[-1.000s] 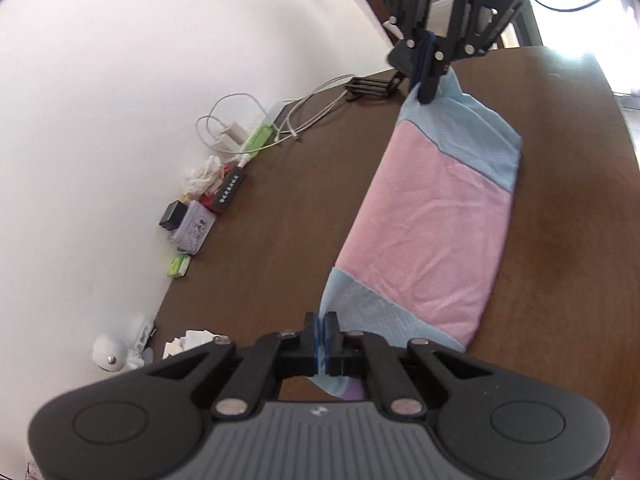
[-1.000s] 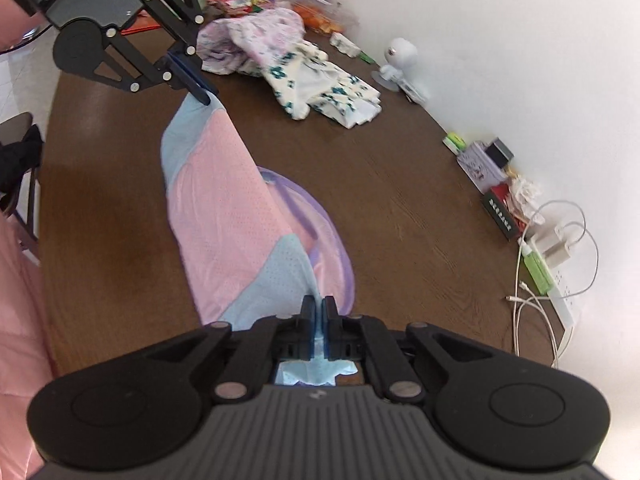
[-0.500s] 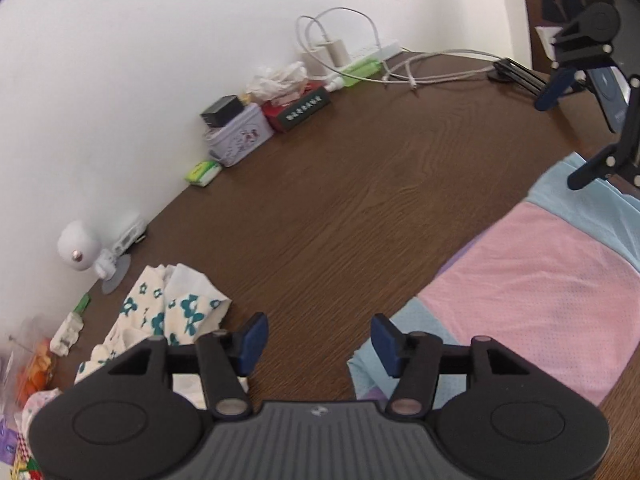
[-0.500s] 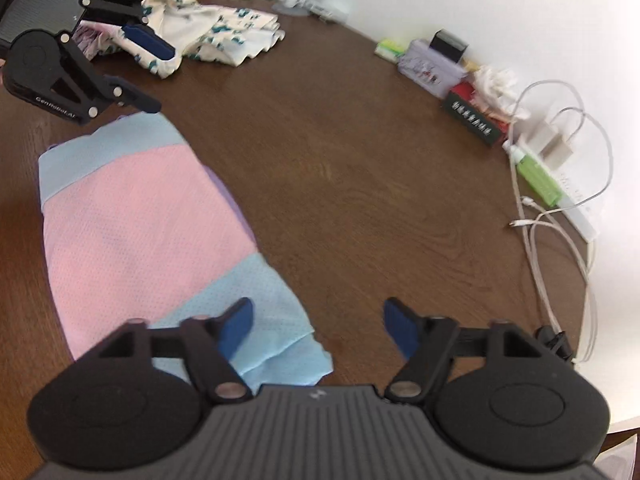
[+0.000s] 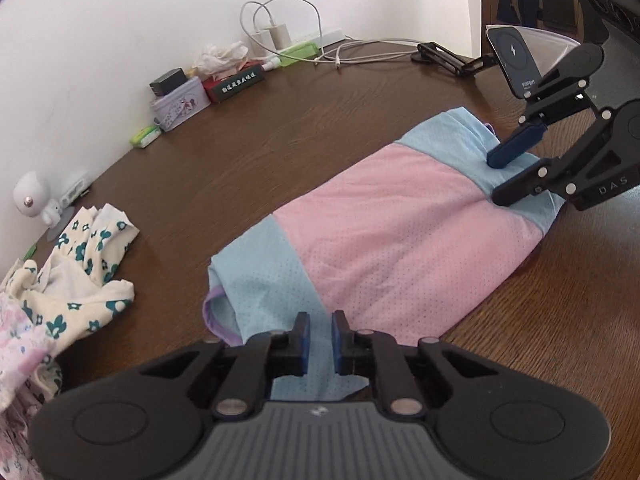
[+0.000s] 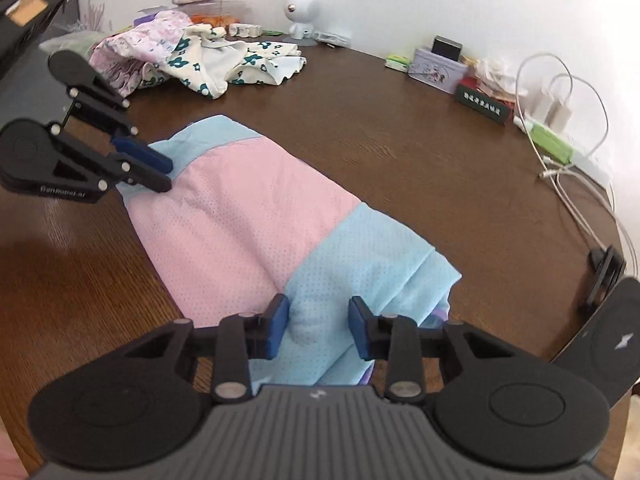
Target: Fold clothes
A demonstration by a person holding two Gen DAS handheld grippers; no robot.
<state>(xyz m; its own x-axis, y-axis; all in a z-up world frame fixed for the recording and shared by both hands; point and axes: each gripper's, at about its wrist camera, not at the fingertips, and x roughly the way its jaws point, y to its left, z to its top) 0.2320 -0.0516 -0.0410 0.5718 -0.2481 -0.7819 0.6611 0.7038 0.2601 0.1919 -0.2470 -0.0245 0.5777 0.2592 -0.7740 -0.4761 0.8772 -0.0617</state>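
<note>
We hover both parted, empty hand-held grippers, left (image 5: 319,334) and right (image 6: 319,330), over opposite ends of the pink-and-blue mesh garment (image 5: 384,236), half-folded on the brown wooden counter (image 5: 280,128); next fold needs fresh grips.

Folded garment (image 5: 384,240) on table (image 5: 280,128), tools (image 5: 319,338) (image 6: 318,326) at opposite ends.
</note>
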